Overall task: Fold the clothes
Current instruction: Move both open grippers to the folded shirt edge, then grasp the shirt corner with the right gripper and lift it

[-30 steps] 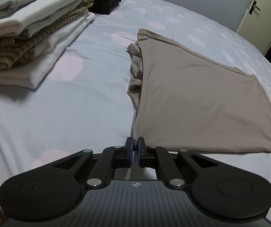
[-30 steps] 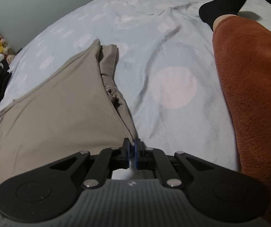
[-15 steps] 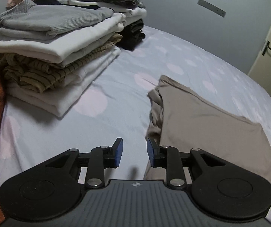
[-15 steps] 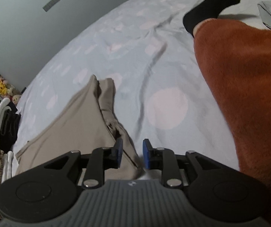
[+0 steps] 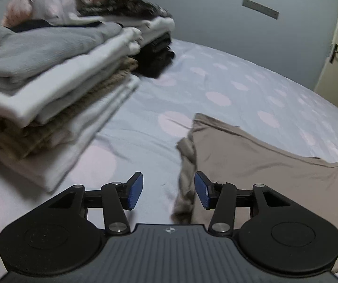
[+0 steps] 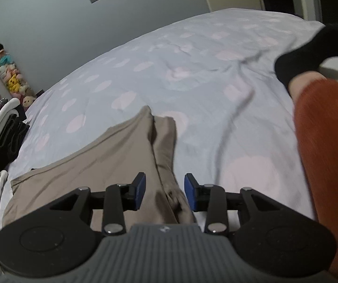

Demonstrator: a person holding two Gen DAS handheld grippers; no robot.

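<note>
Above the beige garment (image 5: 263,165), both downward-tilted tools (image 5: 169,189) (image 6: 165,192) are opening, gripping nothing.

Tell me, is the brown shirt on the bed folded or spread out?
Folded, at least once. The brown shirt lies flat on the bed in doubled layers, with bunched fabric tucked along one edge. How many folds, I cannot tell.

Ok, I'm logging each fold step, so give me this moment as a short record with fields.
garment: beige garment, folded, lying flat on the dotted bedsheet
left tool: jaws opening, nothing gripped, above the garment's bunched edge
right tool: jaws opening, nothing gripped, above the garment's other edge
finished pile: folded clothes stack, apart from the garment
</note>
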